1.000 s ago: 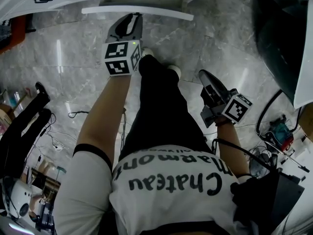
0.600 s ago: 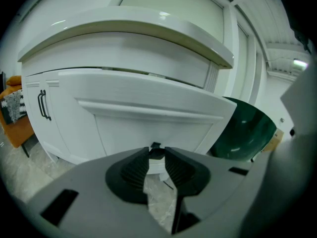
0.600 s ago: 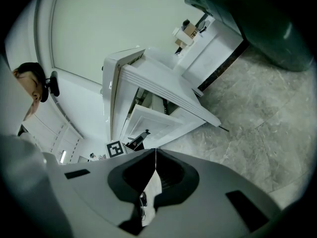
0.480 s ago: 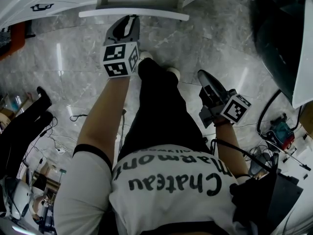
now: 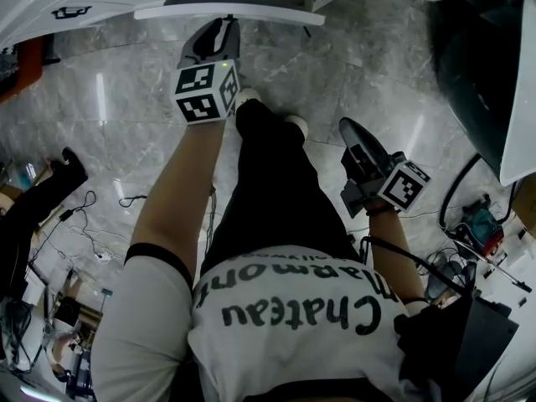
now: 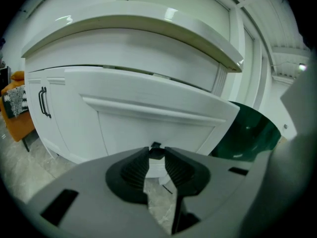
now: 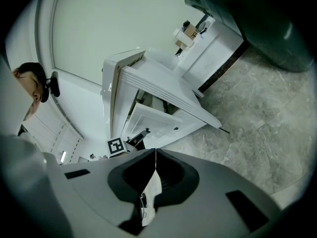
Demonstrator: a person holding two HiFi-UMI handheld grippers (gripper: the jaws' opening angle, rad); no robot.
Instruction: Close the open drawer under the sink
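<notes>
1. White open drawer (image 5: 226, 12) stands at the top of the head view, pulled out of the white cabinet (image 6: 64, 123) toward me.
2. Its long axis runs left to right across that view, and its flat front panel faces me, with the box behind it reaching back into the cabinet.
3. In my left gripper view the same front panel (image 6: 148, 108) fills the middle, tilted slightly down to the right, below a white overhanging countertop (image 6: 148, 26).
4. My left gripper (image 5: 220, 23) points at the drawer's front edge, right of that edge's middle. The tips are just beside it, and I cannot tell whether they touch.
5. Its jaws stand a narrow way apart (image 6: 156, 150) with nothing between them. Only the panel and floor show through the gap.
6. My right gripper (image 5: 345, 124) hangs well apart from the drawer, low on my right side over the grey marble floor (image 5: 126, 99).
7. Its jaws are closed together (image 7: 156, 151), tips meeting in a thin line, and hold nothing.
8. From the right gripper view the drawer (image 7: 168, 100) juts out of the cabinet toward the floor.
9. A dark green rounded object (image 6: 250, 130) sits just right of the cabinet.
</notes>
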